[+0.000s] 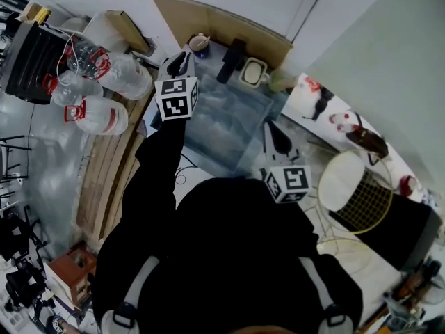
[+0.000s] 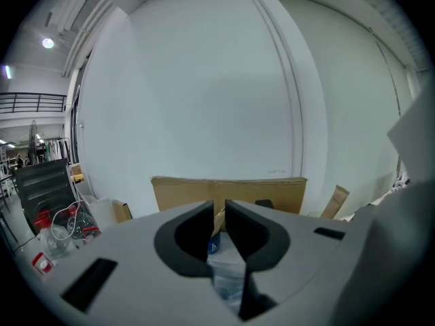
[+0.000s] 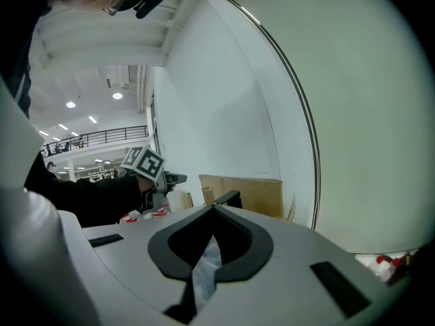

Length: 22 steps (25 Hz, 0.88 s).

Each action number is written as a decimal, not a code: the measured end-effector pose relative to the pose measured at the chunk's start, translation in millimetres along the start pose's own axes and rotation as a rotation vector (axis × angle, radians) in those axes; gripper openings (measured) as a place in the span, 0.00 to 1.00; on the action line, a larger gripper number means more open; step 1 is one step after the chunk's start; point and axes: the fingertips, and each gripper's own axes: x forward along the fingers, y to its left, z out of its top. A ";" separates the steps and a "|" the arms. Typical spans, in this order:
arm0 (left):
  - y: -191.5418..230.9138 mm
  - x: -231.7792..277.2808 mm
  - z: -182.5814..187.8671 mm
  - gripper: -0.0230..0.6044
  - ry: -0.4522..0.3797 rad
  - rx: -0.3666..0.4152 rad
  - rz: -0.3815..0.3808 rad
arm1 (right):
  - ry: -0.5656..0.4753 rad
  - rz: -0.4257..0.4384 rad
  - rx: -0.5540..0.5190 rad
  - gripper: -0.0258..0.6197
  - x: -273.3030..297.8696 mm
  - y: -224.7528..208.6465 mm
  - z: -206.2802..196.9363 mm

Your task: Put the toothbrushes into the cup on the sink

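Note:
The sink (image 1: 240,141) is wrapped in clear plastic and lies ahead of me against the wall. A beige cup (image 1: 199,44) stands at its far left corner, also seen as the beige cup (image 3: 209,195) in the right gripper view. A white square holder (image 1: 254,72) and a pale green cup (image 1: 278,81) stand further right. I see no toothbrush in any view. My left gripper (image 1: 181,60) (image 2: 217,206) is raised near the beige cup, its jaws a narrow gap apart with nothing between them. My right gripper (image 1: 272,129) (image 3: 213,208) hovers over the sink's near right side, jaws closed and empty.
A black faucet (image 1: 231,60) rises at the sink's back edge. Cardboard sheets (image 1: 222,23) lean on the wall behind. Big water jugs (image 1: 104,113) lie on a wooden pallet (image 1: 104,179) to the left. A wire chair (image 1: 361,197) stands at the right.

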 end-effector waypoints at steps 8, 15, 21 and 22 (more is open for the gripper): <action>-24.3 -65.1 -5.5 0.05 -0.082 -0.061 -0.043 | -0.023 -0.035 0.002 0.04 -18.5 6.0 3.1; -44.8 -121.5 -23.2 0.04 -0.144 -0.060 -0.044 | -0.063 -0.043 -0.028 0.04 -32.6 14.5 7.7; -59.6 -153.0 -40.3 0.04 -0.166 -0.062 -0.044 | -0.081 -0.039 -0.019 0.04 -41.1 23.7 6.5; -62.1 -158.2 -42.5 0.04 -0.175 -0.059 -0.048 | -0.086 -0.036 -0.025 0.04 -42.4 25.4 6.9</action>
